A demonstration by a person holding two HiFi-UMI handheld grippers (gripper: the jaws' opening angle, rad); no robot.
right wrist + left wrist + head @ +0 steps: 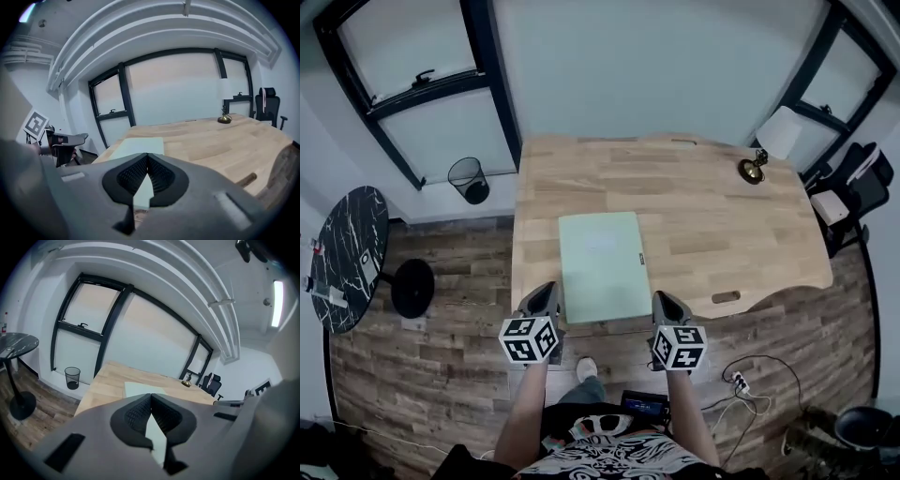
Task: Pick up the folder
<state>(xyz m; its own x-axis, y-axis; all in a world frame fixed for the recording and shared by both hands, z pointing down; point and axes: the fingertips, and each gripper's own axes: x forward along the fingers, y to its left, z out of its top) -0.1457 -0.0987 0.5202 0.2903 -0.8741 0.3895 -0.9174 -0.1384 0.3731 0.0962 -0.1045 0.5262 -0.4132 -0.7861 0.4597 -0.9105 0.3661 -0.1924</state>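
Observation:
A pale green folder [603,265] lies flat on the wooden table [722,216], its near edge at the table's front edge. My left gripper [549,292] hovers at the folder's near left corner, shut with nothing in it. At the near right corner hangs my right gripper [660,300], also shut and empty. In the left gripper view the folder [140,389] shows beyond the closed jaws of the left gripper [150,396]. The right gripper view has the folder [138,146] just ahead of the right gripper [147,155], whose tips meet.
A small brass object [752,170] stands at the table's far right. A slot [725,297] is cut in the table near the front right. A wire bin [469,179] and a black marble round table [349,255] stand on the left, an office chair [853,192] on the right. Cables [741,382] lie on the floor.

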